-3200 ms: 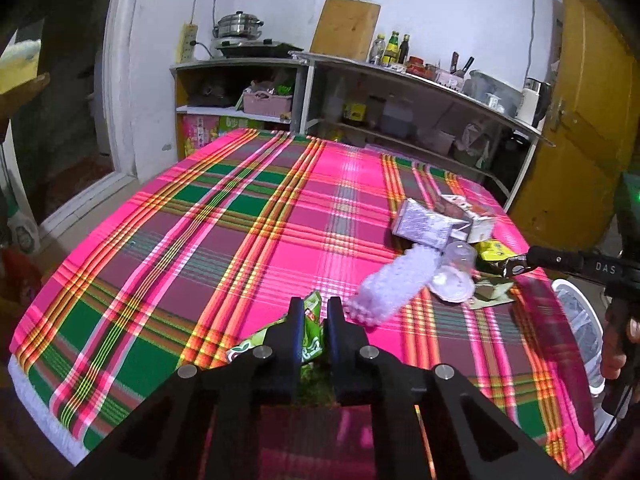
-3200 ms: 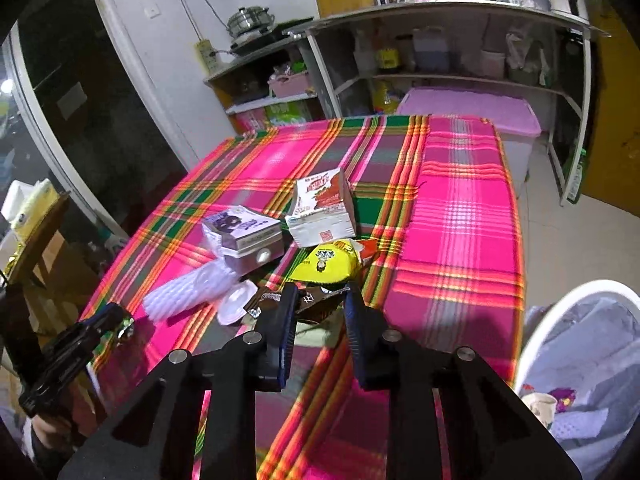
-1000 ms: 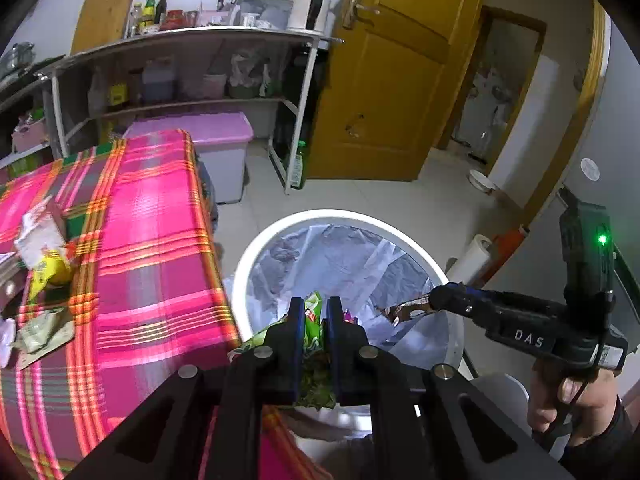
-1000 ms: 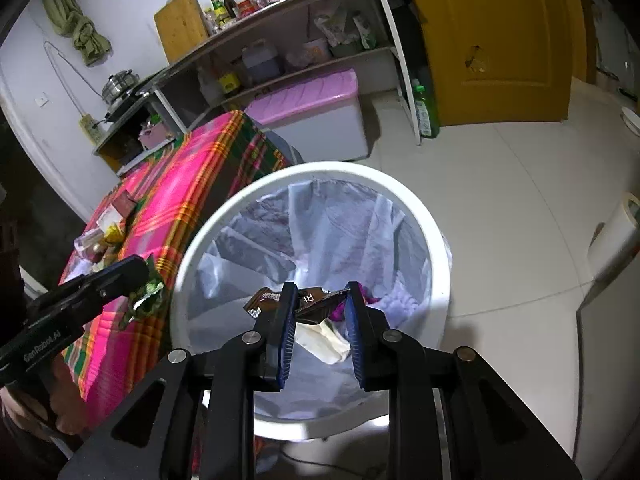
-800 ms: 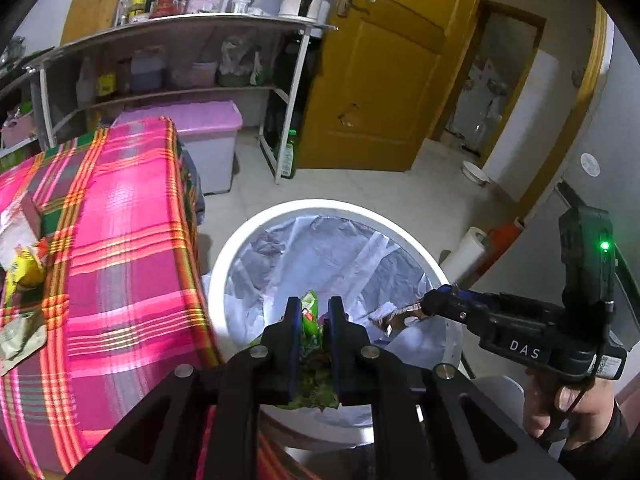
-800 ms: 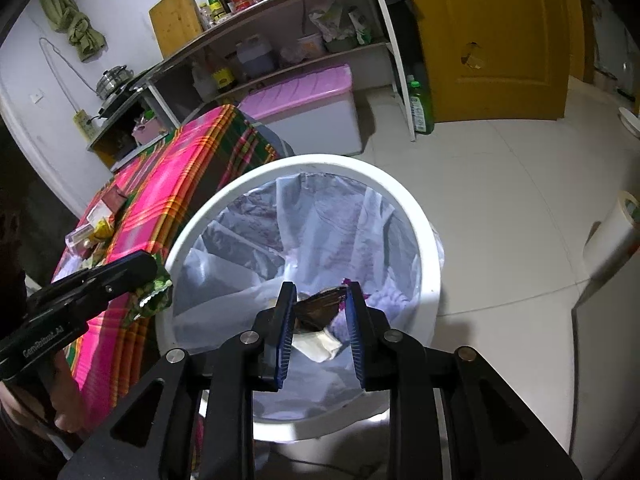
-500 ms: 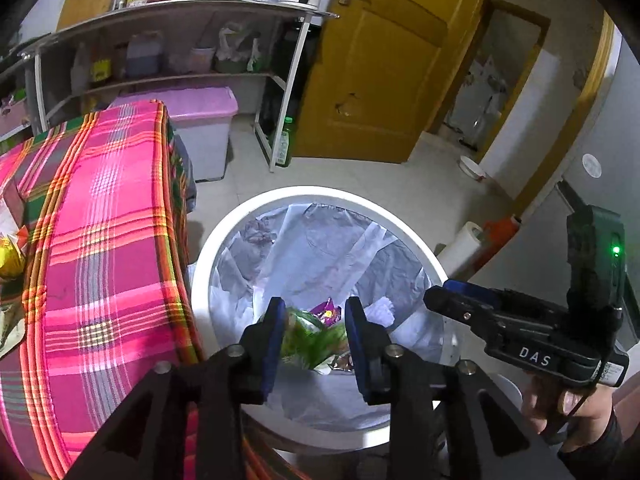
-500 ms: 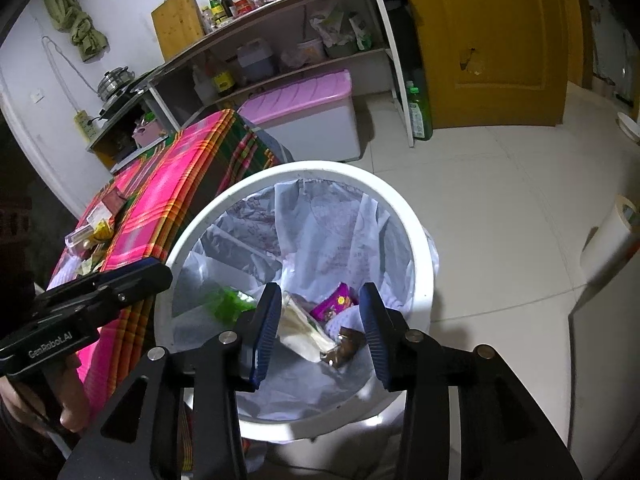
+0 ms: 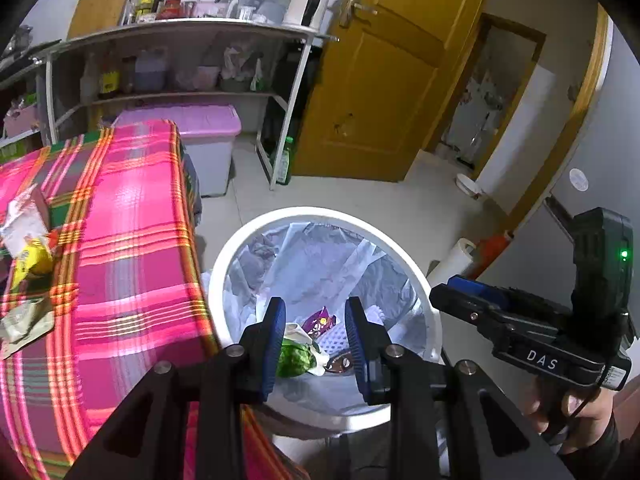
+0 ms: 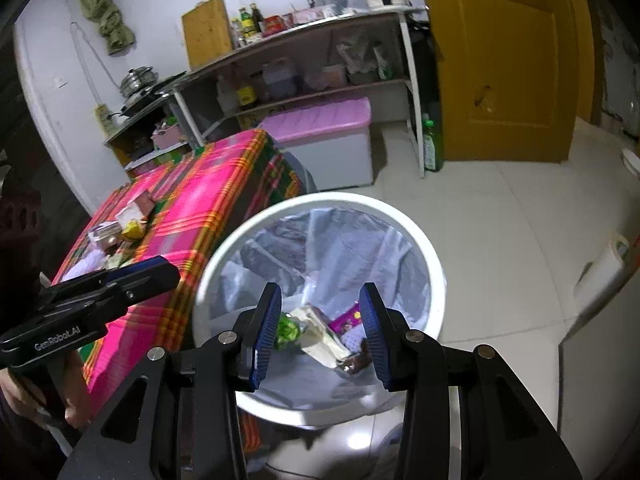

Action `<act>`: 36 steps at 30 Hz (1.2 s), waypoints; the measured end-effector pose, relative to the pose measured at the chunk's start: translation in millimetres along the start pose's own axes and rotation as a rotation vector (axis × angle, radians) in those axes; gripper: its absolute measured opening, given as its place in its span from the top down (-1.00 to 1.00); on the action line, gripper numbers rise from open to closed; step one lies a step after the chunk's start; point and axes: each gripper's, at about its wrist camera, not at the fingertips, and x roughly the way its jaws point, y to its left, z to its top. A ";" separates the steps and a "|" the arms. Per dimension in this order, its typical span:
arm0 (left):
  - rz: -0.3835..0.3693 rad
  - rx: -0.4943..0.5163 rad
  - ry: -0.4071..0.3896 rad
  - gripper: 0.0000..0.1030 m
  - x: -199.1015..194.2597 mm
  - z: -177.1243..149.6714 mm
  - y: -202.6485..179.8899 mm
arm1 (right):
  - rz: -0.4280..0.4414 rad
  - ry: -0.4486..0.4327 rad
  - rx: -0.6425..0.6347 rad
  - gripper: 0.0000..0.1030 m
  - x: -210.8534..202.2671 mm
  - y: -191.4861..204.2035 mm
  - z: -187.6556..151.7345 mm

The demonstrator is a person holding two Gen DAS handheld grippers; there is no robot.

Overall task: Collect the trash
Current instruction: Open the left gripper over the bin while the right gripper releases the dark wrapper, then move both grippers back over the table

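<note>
Trash (image 9: 298,358) sat in bin (image 9: 416,280) – left gripper (image 9: 316,344) and right gripper (image 10: 320,330) both hung above it, jaws spread wide, holding nothing.

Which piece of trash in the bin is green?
The crumpled green wrapper at the bin's table side; the purple wrapper and brown wrapper beside it aren't.

plaid table (image 9: 132,248) w/ wrappers (image 9: 30,260); bin (image 9: 424,280) on floor (image 9: 360,196)
</note>
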 end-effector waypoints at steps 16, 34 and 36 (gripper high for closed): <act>0.092 -0.020 -0.103 0.41 -69.8 -18.9 23.7 | 0.068 -0.037 -0.116 0.19 -23.6 61.9 -4.3; 0.265 -0.124 -0.165 0.41 -127.5 -55.7 105.0 | 0.225 0.032 -0.245 0.18 14.9 143.9 -8.7; 0.290 -0.140 -0.173 0.41 -134.3 -59.0 118.0 | 0.237 0.038 -0.264 0.11 20.2 153.4 -8.7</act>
